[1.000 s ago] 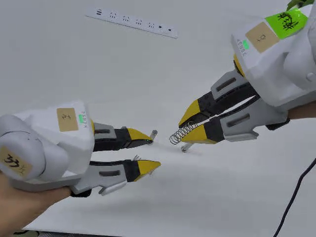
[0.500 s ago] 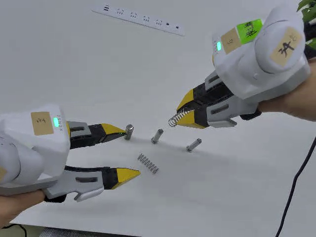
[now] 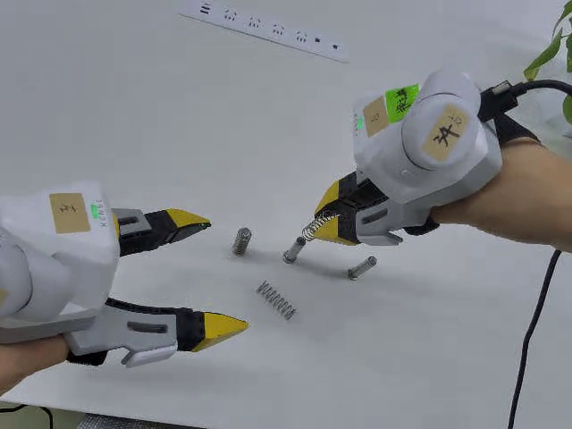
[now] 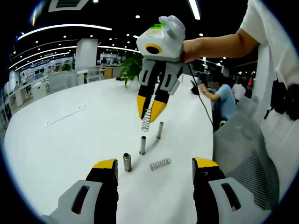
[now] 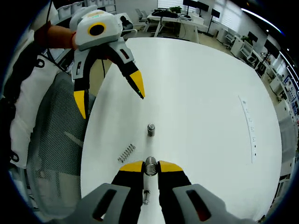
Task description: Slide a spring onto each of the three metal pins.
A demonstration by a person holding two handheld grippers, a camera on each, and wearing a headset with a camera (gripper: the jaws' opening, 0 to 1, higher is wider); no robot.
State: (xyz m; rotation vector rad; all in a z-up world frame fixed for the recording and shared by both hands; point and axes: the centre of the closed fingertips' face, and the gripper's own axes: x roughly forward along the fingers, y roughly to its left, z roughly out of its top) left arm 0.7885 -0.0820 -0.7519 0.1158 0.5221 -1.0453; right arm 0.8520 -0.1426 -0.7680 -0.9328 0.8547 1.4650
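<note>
Bare table [image 3: 179,116] lies open toward 12 o'clock, up to a power strip [image 3: 268,25]. There are three pins. The left pin [image 3: 241,240] seemingly wears a spring already. The middle pin [image 3: 294,249] sits just below the right gripper [image 3: 326,228], whose jaws pinch a second spring [image 3: 313,228]. The third pin [image 3: 362,267] lies at its 4 o'clock, and a loose spring [image 3: 276,299] at 6. The left gripper [image 3: 228,273] gapes wide.

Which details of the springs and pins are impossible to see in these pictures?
Head view: upper end of the held spring, hidden in the jaws of the right gripper.
Right gripper view: most of the middle pin, behind that spring and the jaws.
Head view: markings on the power strip, too small.
</note>
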